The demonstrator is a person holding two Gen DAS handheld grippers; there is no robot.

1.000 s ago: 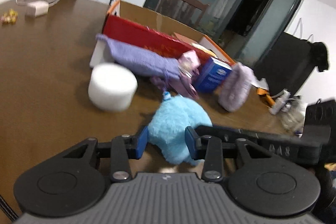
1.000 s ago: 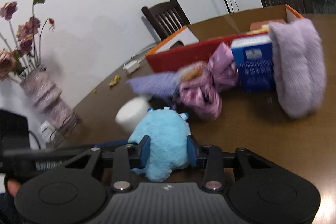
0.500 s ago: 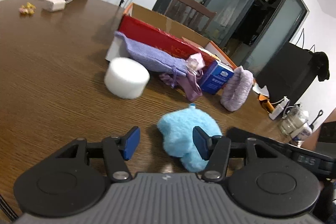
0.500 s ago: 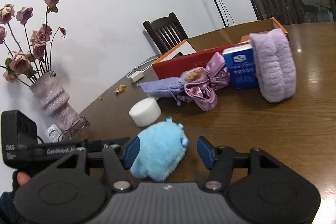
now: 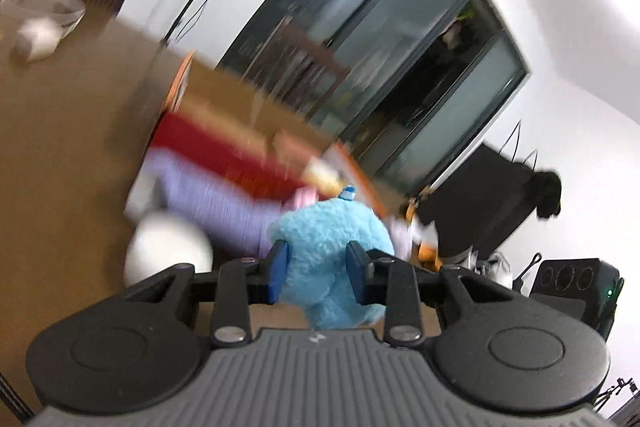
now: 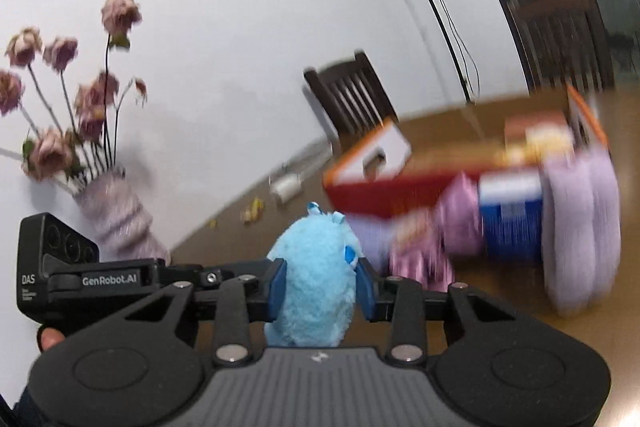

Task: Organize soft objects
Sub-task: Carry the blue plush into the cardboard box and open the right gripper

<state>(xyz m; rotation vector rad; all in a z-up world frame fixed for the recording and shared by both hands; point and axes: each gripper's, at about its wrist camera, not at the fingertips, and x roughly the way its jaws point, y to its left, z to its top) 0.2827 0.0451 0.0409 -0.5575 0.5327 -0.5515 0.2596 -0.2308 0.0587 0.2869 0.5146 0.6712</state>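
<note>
A fluffy light-blue plush toy (image 5: 332, 235) is held up off the brown table (image 5: 60, 147) between both grippers. In the left wrist view my left gripper (image 5: 317, 269) has its blue pads against the toy's sides, and its jaws are closing. In the right wrist view my right gripper (image 6: 321, 287) squeezes the same plush toy (image 6: 316, 247) from the other side, its jaws also closing. Behind lie a lilac cloth (image 5: 212, 195), a pink satin pouch (image 6: 420, 251) and a lilac fluffy piece (image 6: 580, 227).
An open cardboard box with a red side (image 6: 380, 187) stands behind the soft things. A white foam cylinder (image 5: 168, 255) sits to the left, a blue carton (image 6: 512, 215) leans by the box. A vase of dried flowers (image 6: 116, 215) and a dark chair (image 6: 352, 95) stand nearby.
Half a second ago both grippers stood wide around the plush toy lying on the table. Both have since closed on it and risen, and the toy is off the table.
</note>
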